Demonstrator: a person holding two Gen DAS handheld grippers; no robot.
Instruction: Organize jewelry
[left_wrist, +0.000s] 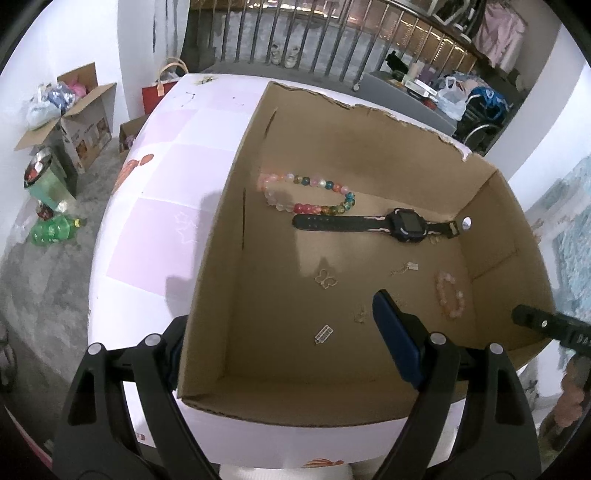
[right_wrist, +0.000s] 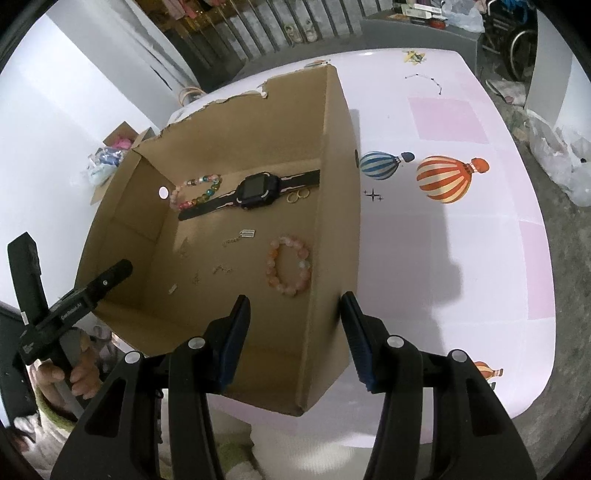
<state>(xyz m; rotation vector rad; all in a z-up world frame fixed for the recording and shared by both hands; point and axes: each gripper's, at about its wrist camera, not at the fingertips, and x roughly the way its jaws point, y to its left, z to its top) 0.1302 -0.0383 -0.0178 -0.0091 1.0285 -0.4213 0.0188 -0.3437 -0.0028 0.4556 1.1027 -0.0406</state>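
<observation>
Big brown cardboard box (left_wrist: 229, 280) on a pink and white desk (left_wrist: 155, 206), open at the top. Inside the box, near its far wall, a string of colored beads (left_wrist: 306, 194) in a loop. Right beside the beads, a black watch (left_wrist: 406, 223) lying flat with its strap stretched out. Next to the watch, two small gold rings (right_wrist: 297, 195). In the middle of the box floor, a thin butterfly shape (left_wrist: 326, 278), a tiny silver tag (left_wrist: 324, 334) and a fine chain with a tag (right_wrist: 240, 237) (too small to tell more). Closer to the near wall of the box, a pink bead bracelet (right_wrist: 290, 266) lying flat. Left gripper (left_wrist: 280, 332) spread wide across the left wall of the box, one finger outside and one inside, grasping nothing. Right gripper (right_wrist: 295, 338) spread wide across the right wall of the box the same way, also grasping nothing. On the desk, outside the box to its right, printed balloons (right_wrist: 443, 179) with stripes.
</observation>
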